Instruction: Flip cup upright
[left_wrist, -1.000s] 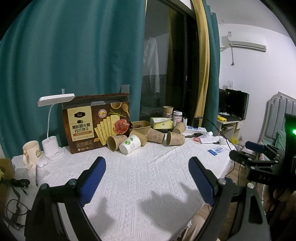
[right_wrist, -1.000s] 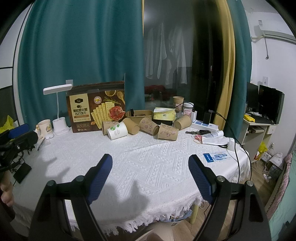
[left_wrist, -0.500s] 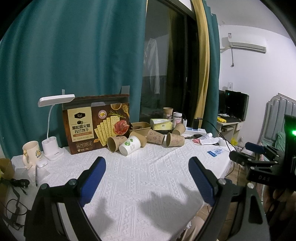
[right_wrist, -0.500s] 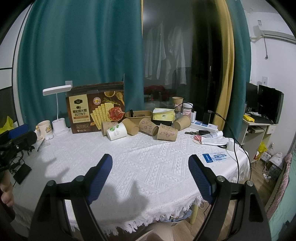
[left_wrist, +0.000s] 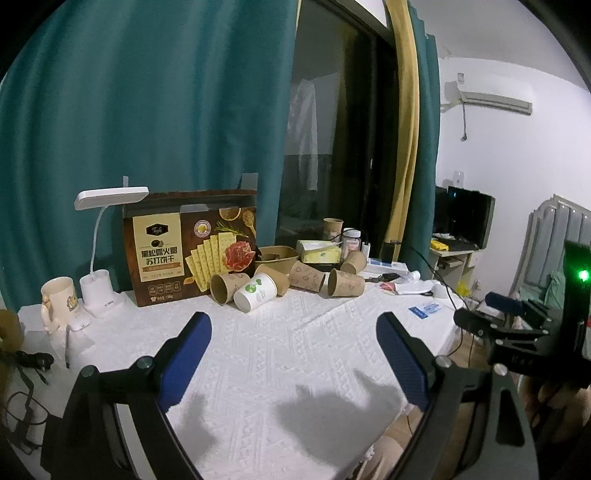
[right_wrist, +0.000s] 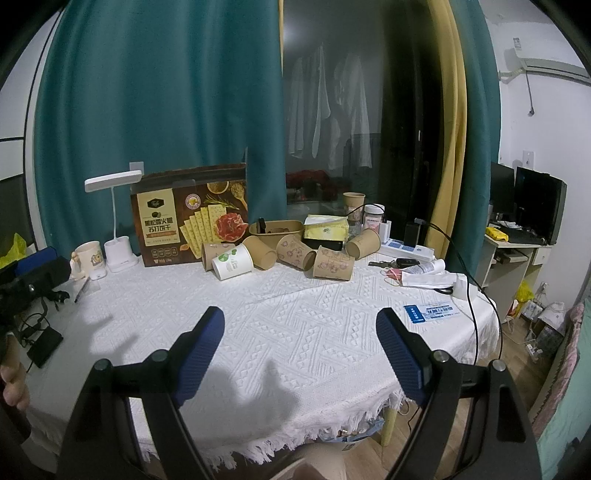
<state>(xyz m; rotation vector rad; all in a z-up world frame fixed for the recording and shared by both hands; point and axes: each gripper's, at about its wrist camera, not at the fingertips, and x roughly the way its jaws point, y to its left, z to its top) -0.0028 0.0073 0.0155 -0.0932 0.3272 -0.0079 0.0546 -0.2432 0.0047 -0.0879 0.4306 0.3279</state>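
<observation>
Several paper cups lie on their sides at the back of the round table: a white cup (left_wrist: 255, 292) (right_wrist: 232, 261) with a green print, and brown ones beside it, such as a brown cup (left_wrist: 345, 283) (right_wrist: 333, 263) to its right. One brown cup (right_wrist: 353, 203) stands upright further back. My left gripper (left_wrist: 293, 325) hovers open over the near cloth, far short of the cups, nothing between its blue pads. My right gripper (right_wrist: 300, 319) is likewise open and holds nothing.
A white tablecloth (right_wrist: 295, 314) covers the table. At the back stand a cracker box (right_wrist: 190, 214), a desk lamp (right_wrist: 118, 221), a mug (right_wrist: 86, 256), a brown tub (right_wrist: 275, 230) and a tissue box (right_wrist: 325, 227). Cables, keys and a blue card (right_wrist: 430, 313) lie at the right.
</observation>
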